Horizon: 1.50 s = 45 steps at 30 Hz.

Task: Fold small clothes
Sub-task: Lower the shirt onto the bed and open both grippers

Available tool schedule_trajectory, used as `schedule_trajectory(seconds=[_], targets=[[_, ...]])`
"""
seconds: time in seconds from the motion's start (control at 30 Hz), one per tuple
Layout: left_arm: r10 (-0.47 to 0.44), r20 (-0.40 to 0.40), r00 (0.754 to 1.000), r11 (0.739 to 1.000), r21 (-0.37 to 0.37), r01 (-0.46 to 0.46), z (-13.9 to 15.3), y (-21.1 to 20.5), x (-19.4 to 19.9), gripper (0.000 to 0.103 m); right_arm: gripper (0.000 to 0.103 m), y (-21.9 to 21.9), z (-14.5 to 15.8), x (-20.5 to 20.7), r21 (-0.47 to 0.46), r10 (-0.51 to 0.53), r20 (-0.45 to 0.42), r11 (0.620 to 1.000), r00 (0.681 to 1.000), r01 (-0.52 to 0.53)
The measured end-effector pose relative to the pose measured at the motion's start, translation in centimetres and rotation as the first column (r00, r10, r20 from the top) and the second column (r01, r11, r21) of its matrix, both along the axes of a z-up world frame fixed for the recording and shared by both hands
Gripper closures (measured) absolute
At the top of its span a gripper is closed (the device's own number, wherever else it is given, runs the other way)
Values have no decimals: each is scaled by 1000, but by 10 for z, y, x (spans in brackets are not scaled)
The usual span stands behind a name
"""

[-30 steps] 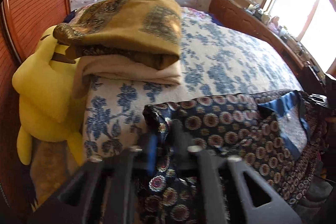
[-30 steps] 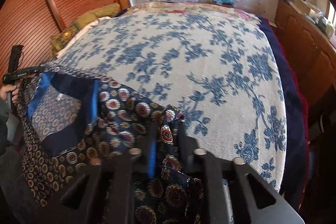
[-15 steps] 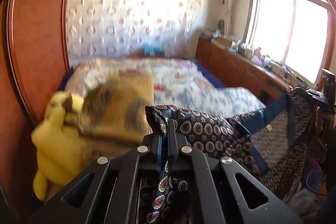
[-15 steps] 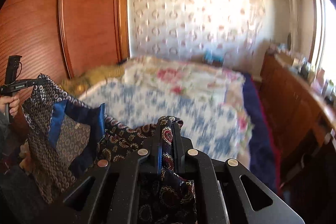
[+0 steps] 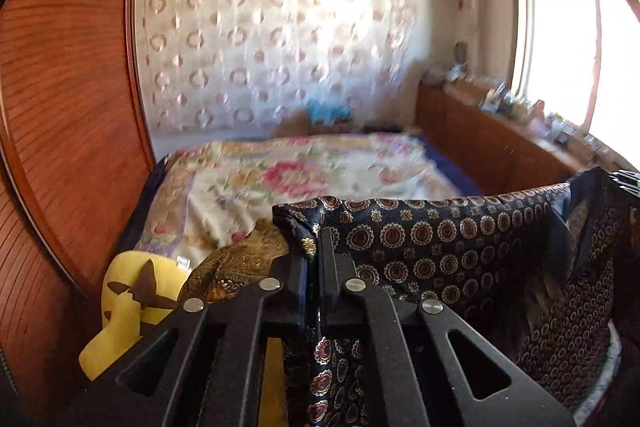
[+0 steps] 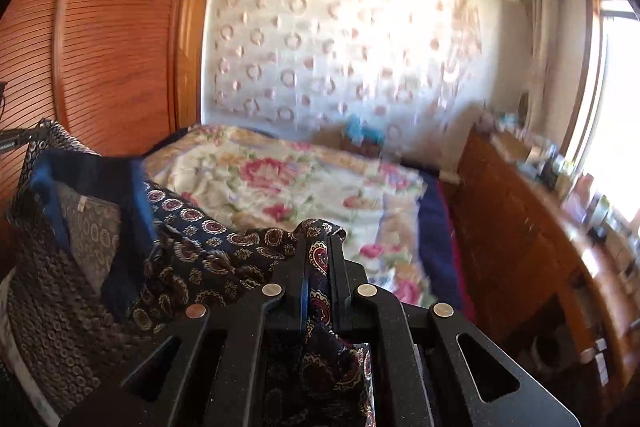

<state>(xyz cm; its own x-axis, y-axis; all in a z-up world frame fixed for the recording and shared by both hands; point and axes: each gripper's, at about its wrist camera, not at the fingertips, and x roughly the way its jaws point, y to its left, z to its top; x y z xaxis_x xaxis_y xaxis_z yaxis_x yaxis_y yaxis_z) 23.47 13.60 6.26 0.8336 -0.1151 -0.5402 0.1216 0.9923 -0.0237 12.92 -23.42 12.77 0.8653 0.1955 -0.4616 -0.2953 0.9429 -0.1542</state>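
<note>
A dark navy garment with round medallion print (image 5: 440, 243) and blue lining hangs stretched between both grippers, lifted above the bed. My left gripper (image 5: 314, 247) is shut on its left corner. My right gripper (image 6: 318, 251) is shut on the other corner of the same garment (image 6: 192, 251). The blue-lined collar part (image 6: 80, 195) sags at the left in the right wrist view. The lower part of the garment hangs out of sight below the fingers.
A bed with a floral cover (image 5: 280, 183) lies ahead. A folded gold cloth (image 5: 240, 263) and a yellow plush toy (image 5: 128, 303) sit at its left edge. A wooden wardrobe (image 6: 100, 47) stands left, and a cluttered wooden sideboard (image 6: 540, 211) under the window right.
Both grippers have lifted the garment up off the bed and tilted upward; the views now show the far wall and curtain instead of the blue-flowered bedspread.
</note>
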Motion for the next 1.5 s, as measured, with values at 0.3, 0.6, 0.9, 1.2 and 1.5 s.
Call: schedule_trajectory(seconds=[0.3,0.6,0.9,1.2,1.5], targets=[[-50,-177,983,998,15,53,-68,-15,30,45,51,14,-74,75,-5,-52,-179,999,982,52],[-163,-164,973,986,6,166,-67,-66,2,26,51,12,-72,110,40,96,-226,995,969,-90],[-246,-207,947,969,-32,245,-84,-108,-6,27,51,22,-107,141,77,219,-306,976,926,-206],[-298,-258,919,954,-54,295,-109,-128,-17,27,51,4,-127,169,75,210,-416,978,885,-196],[-309,-347,886,949,-54,309,-136,-133,-26,27,98,-5,-122,154,45,226,-418,973,880,-228]])
